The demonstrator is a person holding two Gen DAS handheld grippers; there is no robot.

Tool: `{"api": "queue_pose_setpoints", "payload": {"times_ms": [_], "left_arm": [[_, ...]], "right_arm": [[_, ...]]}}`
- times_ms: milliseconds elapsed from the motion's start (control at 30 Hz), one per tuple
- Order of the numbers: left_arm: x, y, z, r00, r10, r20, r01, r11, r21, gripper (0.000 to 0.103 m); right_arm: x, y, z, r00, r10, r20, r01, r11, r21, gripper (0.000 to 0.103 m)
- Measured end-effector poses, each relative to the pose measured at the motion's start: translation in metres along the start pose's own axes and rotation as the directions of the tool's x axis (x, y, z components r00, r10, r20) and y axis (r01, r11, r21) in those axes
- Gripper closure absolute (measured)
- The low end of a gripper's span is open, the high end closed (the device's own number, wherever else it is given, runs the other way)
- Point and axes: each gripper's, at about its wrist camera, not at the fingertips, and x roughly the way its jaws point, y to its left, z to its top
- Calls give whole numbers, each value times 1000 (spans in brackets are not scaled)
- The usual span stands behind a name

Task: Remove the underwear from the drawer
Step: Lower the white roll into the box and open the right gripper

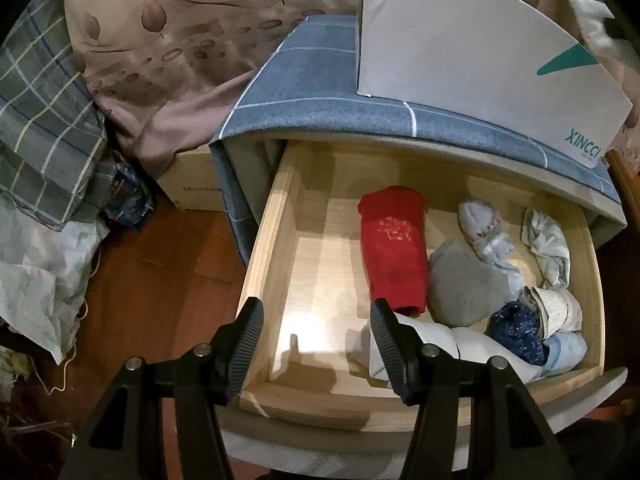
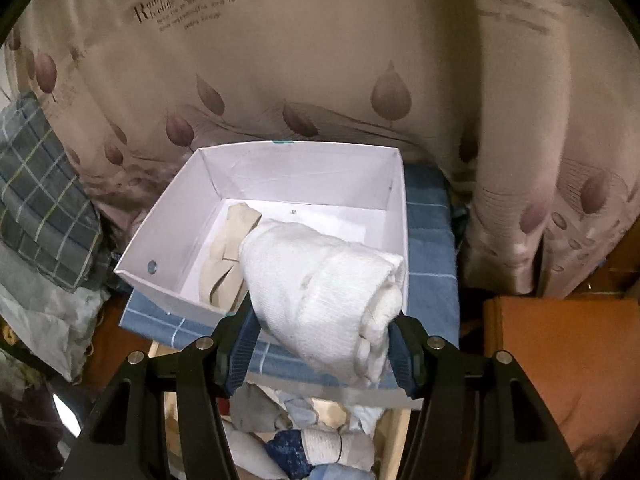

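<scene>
The wooden drawer (image 1: 280,216) is pulled out of a cabinet draped in blue checked cloth (image 1: 320,92). Inside lie a red roll of underwear (image 1: 394,252), a grey piece (image 1: 460,284), a navy speckled piece (image 1: 516,330), a flat white piece (image 1: 472,346) and several pale rolls. My left gripper (image 1: 316,308) hangs open over the drawer's front left part, holding nothing. My right gripper (image 2: 320,328) is shut on a white rolled underwear (image 2: 324,280), raised above the cabinet's front edge, just in front of a white box (image 2: 168,224). A beige piece (image 2: 232,248) lies in that box.
The white box (image 1: 480,60) stands on the cabinet top. A leaf-print curtain (image 2: 320,60) hangs behind. Plaid bedding (image 1: 44,132) is piled at the left, with a cardboard box (image 1: 192,188) on the brown floor. An orange-brown surface (image 2: 560,360) lies to the right.
</scene>
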Motion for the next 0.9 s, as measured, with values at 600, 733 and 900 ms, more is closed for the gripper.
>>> {"api": "queue_pose_setpoints", "payload": {"times_ms": [600, 733, 900], "left_arm": [[3, -1, 2, 1000, -15, -7, 15, 1000, -20, 46], [3, 0, 2, 1000, -15, -7, 15, 1000, -20, 46], [4, 0, 2, 1000, -12, -11, 12, 1000, -25, 46]], "right_arm": [[102, 14, 15, 974, -57, -219, 55, 998, -17, 44], [109, 16, 15, 972, -64, -226, 61, 998, -22, 43], [103, 17, 15, 974, -67, -215, 62, 998, -31, 41]]}}
